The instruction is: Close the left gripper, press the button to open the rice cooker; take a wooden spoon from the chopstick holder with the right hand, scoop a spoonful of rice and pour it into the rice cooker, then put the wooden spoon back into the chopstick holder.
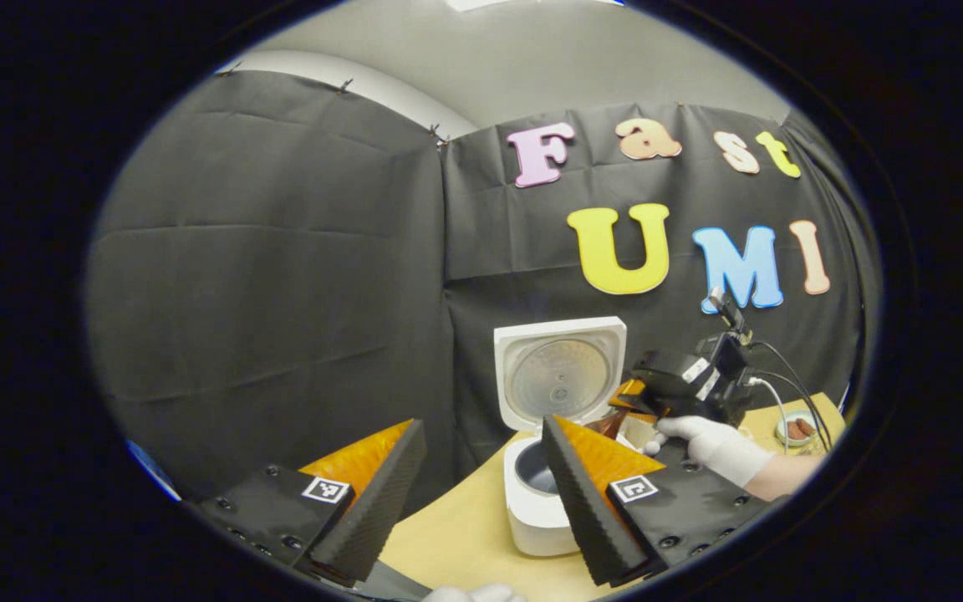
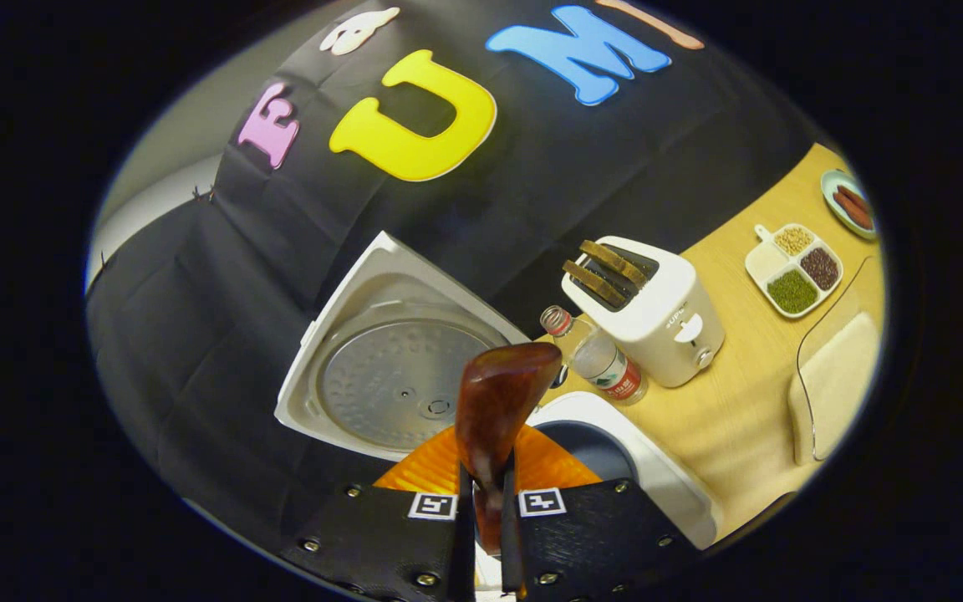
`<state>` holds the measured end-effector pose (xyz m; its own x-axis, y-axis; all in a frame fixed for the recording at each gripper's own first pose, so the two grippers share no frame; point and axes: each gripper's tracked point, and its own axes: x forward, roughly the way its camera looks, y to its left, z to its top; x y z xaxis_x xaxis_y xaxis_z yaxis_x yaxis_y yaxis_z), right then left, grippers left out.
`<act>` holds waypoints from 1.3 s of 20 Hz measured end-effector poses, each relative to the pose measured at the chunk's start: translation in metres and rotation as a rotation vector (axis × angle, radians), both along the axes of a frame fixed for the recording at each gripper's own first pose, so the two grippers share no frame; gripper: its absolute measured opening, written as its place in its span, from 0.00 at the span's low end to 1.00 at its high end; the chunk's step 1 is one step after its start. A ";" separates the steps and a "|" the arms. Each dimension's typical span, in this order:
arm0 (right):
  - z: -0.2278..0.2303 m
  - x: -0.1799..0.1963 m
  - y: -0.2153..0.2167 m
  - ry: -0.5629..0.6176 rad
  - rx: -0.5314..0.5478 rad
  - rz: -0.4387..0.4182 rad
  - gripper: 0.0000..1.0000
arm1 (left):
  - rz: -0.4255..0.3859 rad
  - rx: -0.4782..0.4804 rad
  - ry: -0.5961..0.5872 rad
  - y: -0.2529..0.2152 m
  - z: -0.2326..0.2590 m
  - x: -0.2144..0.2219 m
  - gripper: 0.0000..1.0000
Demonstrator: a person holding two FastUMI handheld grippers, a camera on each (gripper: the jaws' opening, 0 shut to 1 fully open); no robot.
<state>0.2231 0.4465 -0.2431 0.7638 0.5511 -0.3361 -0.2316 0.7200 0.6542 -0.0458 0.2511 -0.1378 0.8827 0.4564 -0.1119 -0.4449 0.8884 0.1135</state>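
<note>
The white rice cooker [image 1: 536,510] stands with its lid [image 1: 561,372] swung up and its inner pot showing. My left gripper [image 1: 477,502] hangs open in front of it, a little to its left, with nothing between the fingers. Beyond the cooker, a gloved hand [image 1: 711,443] holds my right gripper over the pot's far side. That right gripper [image 2: 486,493] is shut on the handle of a dark wooden spoon [image 2: 502,393]. The spoon's bowl points up and forward, above the cooker's rim [image 2: 657,477] and in front of the open lid [image 2: 398,380]. I cannot tell whether rice is in the spoon.
On the wooden table [image 2: 749,401] to the right of the cooker stand a water bottle [image 2: 603,359] and a white toaster [image 2: 657,313] holding two bread slices. Farther right are a divided dish of grains [image 2: 795,267], a small plate [image 2: 849,205], a cream pad [image 2: 837,385] and a cable.
</note>
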 end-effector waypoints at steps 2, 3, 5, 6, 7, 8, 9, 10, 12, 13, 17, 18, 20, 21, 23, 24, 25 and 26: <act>-0.002 0.003 -0.002 -0.070 -0.101 0.006 0.12 | 0.005 0.006 0.000 0.001 0.000 -0.001 0.96; 0.000 0.006 -0.003 -0.107 -0.135 0.006 0.12 | 0.008 0.012 0.003 0.001 -0.002 -0.001 0.96; 0.005 0.011 -0.007 -0.184 -0.210 -0.001 0.12 | 0.011 0.016 0.009 0.002 -0.004 -0.001 0.96; 0.008 0.013 -0.008 -0.227 -0.252 0.005 0.12 | 0.011 0.015 0.015 0.001 -0.005 -0.001 0.96; 0.011 0.011 -0.009 -0.268 -0.301 0.016 0.12 | 0.010 0.013 0.017 -0.001 -0.008 -0.001 0.97; 0.013 0.012 -0.008 -0.306 -0.336 0.026 0.12 | 0.009 0.013 0.021 -0.003 -0.010 0.000 0.97; 0.012 0.012 -0.006 -0.337 -0.368 0.041 0.12 | 0.008 0.015 0.020 -0.005 -0.010 0.002 0.97; 0.012 0.011 -0.007 -0.370 -0.417 0.053 0.12 | 0.006 0.017 0.021 -0.007 -0.009 0.002 0.97; 0.013 0.006 0.000 -0.452 -0.489 0.090 0.12 | 0.003 0.023 0.023 -0.009 -0.008 0.003 0.96; 0.011 0.002 0.007 -0.474 -0.516 0.116 0.12 | 0.002 0.027 0.024 -0.011 -0.009 0.004 0.96; 0.013 -0.014 0.027 -0.683 -0.721 0.249 0.12 | 0.008 0.024 0.024 -0.010 -0.005 0.000 0.97; 0.017 -0.019 0.033 -0.743 -0.750 0.271 0.12 | 0.009 0.025 0.024 -0.010 -0.003 0.000 0.96; 0.019 -0.026 0.041 -0.813 -0.815 0.301 0.12 | 0.013 0.024 0.019 -0.008 -0.001 -0.001 0.95; 0.019 -0.026 0.042 -0.838 -0.839 0.316 0.12 | 0.014 0.023 0.018 -0.008 -0.001 -0.002 0.95; 0.012 -0.025 0.042 -0.854 -0.860 0.338 0.12 | 0.016 0.031 0.015 -0.007 0.001 -0.003 0.96; 0.012 -0.025 0.042 -0.860 -0.869 0.340 0.12 | 0.017 0.034 0.017 -0.006 -0.001 -0.003 0.95; 0.012 -0.026 0.042 -0.860 -0.877 0.342 0.12 | 0.017 0.034 0.017 -0.006 -0.002 -0.005 0.96; 0.012 -0.026 0.042 -0.861 -0.881 0.347 0.12 | 0.016 0.032 0.017 -0.006 -0.001 -0.006 0.96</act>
